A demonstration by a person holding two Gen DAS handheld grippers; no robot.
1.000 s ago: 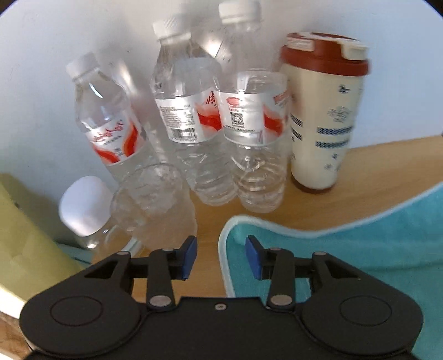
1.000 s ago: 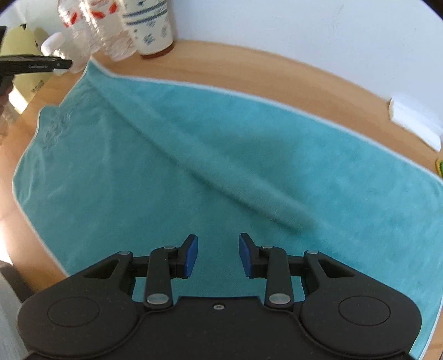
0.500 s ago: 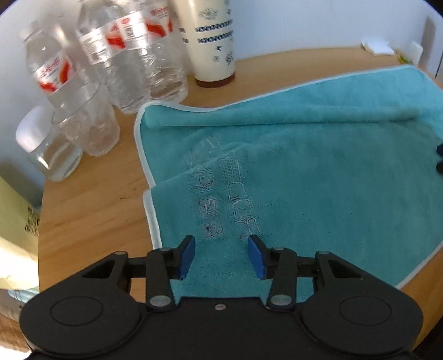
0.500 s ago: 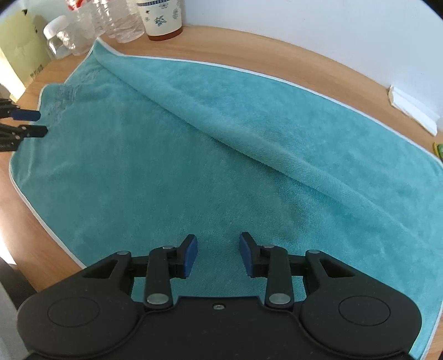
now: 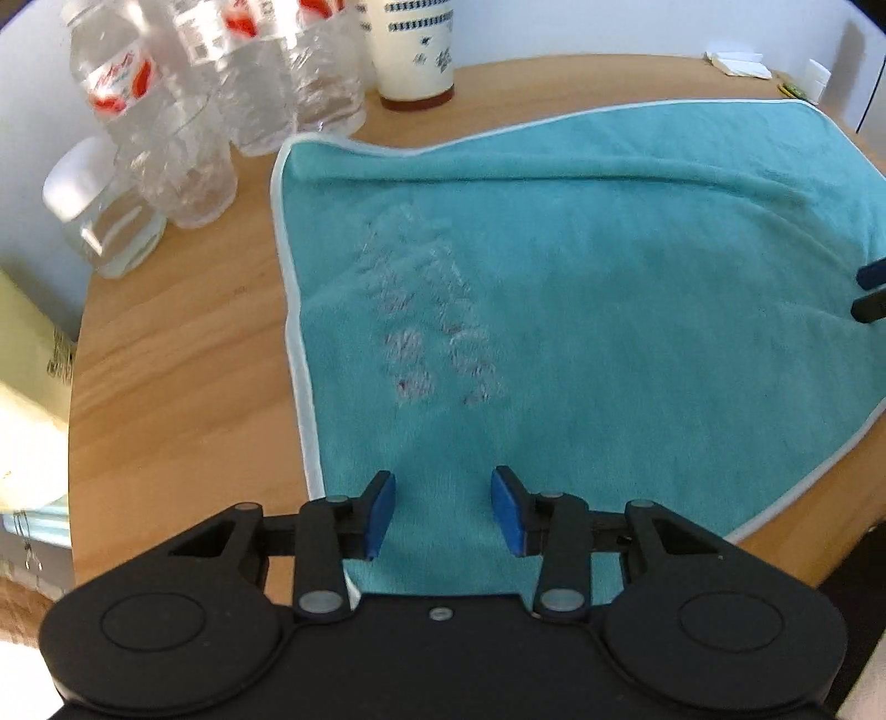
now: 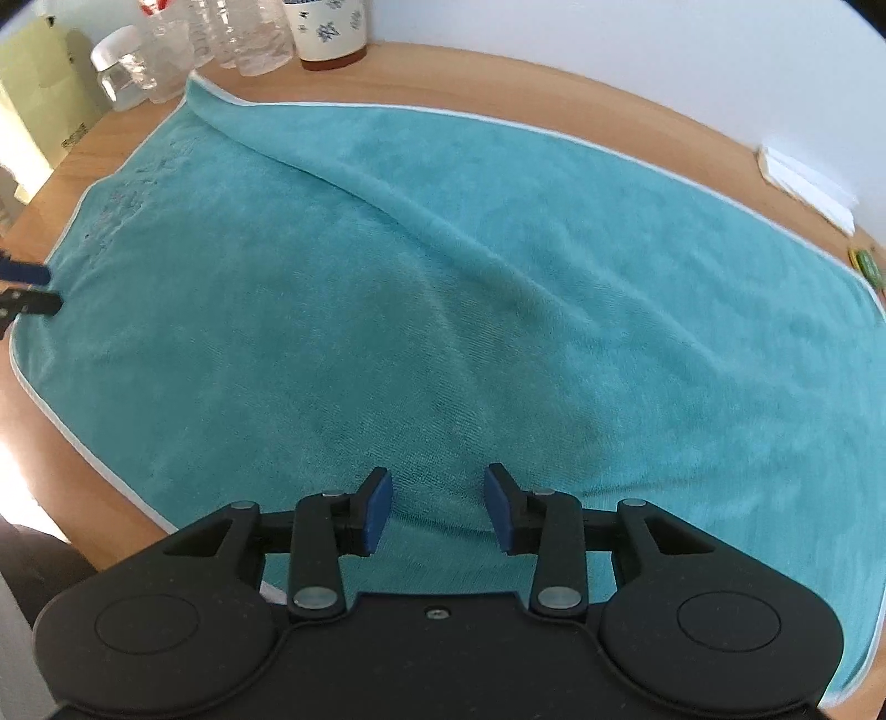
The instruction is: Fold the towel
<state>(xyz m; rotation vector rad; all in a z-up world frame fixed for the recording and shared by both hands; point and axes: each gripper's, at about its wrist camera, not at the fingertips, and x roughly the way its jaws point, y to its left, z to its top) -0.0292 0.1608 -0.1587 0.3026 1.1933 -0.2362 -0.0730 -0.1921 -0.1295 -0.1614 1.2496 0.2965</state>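
Note:
A teal towel point(image 5: 609, 288) with a pale hem lies spread over the round wooden table point(image 5: 183, 376), with faint embroidered lettering near its left end and a long ridge along its far side. My left gripper point(image 5: 443, 509) hangs open over the towel's near left corner with nothing between its blue pads. In the right wrist view the same towel point(image 6: 443, 288) fills the table, a diagonal crease running across it. My right gripper point(image 6: 438, 512) stands open above the towel's near edge, holding nothing. The left gripper's fingertips point(image 6: 25, 274) show at the towel's left end.
Several plastic water bottles point(image 5: 243, 94), a clear jar with a white lid point(image 5: 99, 216) and a cream cup point(image 5: 412, 50) crowd the table's far left. A folded white cloth point(image 6: 808, 183) lies at the far right edge. A white wall stands behind.
My left gripper has pulled back from the bottles toward the towel's near left corner. The right gripper has drawn back a little, and the towel's fold has flattened and spread.

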